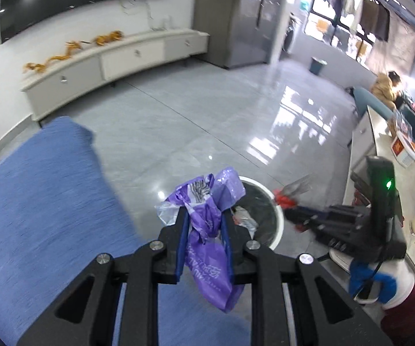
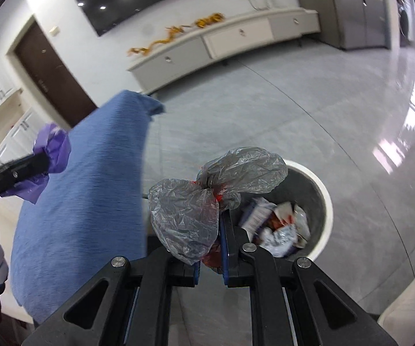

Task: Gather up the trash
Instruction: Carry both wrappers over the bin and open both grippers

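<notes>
My left gripper (image 1: pixel 203 216) is shut on a crumpled purple plastic bag (image 1: pixel 207 225) and holds it above the blue cushion edge, just left of a round white-rimmed trash bin (image 1: pixel 276 225). My right gripper (image 2: pixel 211 216) is shut on a clear crinkled plastic bag with red inside (image 2: pixel 187 219), held just left of the same bin (image 2: pixel 325 199), which holds several wrappers (image 2: pixel 276 225). The right gripper shows in the left wrist view (image 1: pixel 286 201) with its red-and-clear bag over the bin. The left gripper with the purple bag shows in the right wrist view (image 2: pixel 49 155).
A blue cushion (image 1: pixel 40 216) lies to the left of the bin. A white low cabinet (image 1: pixel 115 60) runs along the far wall under a dark screen. A counter with boxes (image 1: pixel 403 150) stands at right. The glossy grey floor (image 1: pixel 207 115) stretches beyond.
</notes>
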Tool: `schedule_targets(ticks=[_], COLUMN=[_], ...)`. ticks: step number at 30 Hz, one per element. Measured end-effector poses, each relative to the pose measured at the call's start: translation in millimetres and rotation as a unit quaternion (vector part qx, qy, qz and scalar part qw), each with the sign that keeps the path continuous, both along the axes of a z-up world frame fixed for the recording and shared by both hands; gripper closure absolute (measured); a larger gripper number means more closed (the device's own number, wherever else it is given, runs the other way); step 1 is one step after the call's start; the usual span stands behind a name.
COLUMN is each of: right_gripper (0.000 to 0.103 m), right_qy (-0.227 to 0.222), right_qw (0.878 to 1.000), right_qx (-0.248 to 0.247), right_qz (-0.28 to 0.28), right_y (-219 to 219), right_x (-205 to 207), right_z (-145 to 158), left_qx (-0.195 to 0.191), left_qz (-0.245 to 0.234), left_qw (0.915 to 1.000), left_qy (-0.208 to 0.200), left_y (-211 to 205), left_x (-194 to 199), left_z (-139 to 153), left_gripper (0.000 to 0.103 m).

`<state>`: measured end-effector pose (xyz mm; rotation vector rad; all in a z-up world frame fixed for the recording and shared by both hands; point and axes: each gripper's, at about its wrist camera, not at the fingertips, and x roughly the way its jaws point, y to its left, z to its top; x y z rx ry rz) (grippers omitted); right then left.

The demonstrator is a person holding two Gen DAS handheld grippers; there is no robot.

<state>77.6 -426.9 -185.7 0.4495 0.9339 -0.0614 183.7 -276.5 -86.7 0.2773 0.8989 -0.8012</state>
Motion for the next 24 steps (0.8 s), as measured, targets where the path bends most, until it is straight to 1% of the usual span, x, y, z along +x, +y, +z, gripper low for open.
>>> schedule_targets(ticks=[3, 7, 11, 13, 14, 15, 18, 20, 24], right_gripper=[0.091, 0.087, 0.083, 0.070, 0.066, 0.060, 0.058, 0.056, 0.055], right_qy=[0.015, 0.031, 0.043, 0.047, 0.053, 0.058, 0.063, 0.063, 0.055], right_qw=[1.000, 0.999, 0.999, 0.998, 0.998, 0.998, 0.997, 0.997, 0.997], right_qx=[0.011, 0.012, 0.013, 0.016, 0.014, 0.014, 0.010, 0.003, -0.014], right_qz=[-0.013, -0.020, -0.027, -0.029, -0.031, -0.032, -0.038, -0.039, -0.044], right_y=[-20, -35, -50, -56, -58, -59, -63, -63, -60], right_x=[4, 16, 30, 35, 38, 41, 44, 43, 36], right_z=[-20, -43, -63, -73, -77, -81, -84, -82, -70], left_qx=[0.014, 0.022, 0.027, 0.032, 0.036, 0.035, 0.032, 0.030, 0.022], left_qz=[-0.017, -0.022, -0.018, -0.019, -0.017, -0.015, -0.014, -0.015, -0.006], left_qw=[0.9996, 0.9984, 0.9963, 0.9956, 0.9953, 0.9955, 0.9960, 0.9966, 0.9989], left_qy=[0.018, 0.048, 0.079, 0.086, 0.088, 0.087, 0.083, 0.075, 0.042], left_y=[-42, -89, -114, -121, -123, -125, -124, -123, -106], left_x=[10, 32, 49, 50, 52, 53, 47, 42, 31], left_z=[-17, -45, -71, -82, -85, -85, -83, -80, -62], left_gripper=[0.080, 0.078, 0.070, 0.064, 0.058, 0.057, 0.053, 0.052, 0.052])
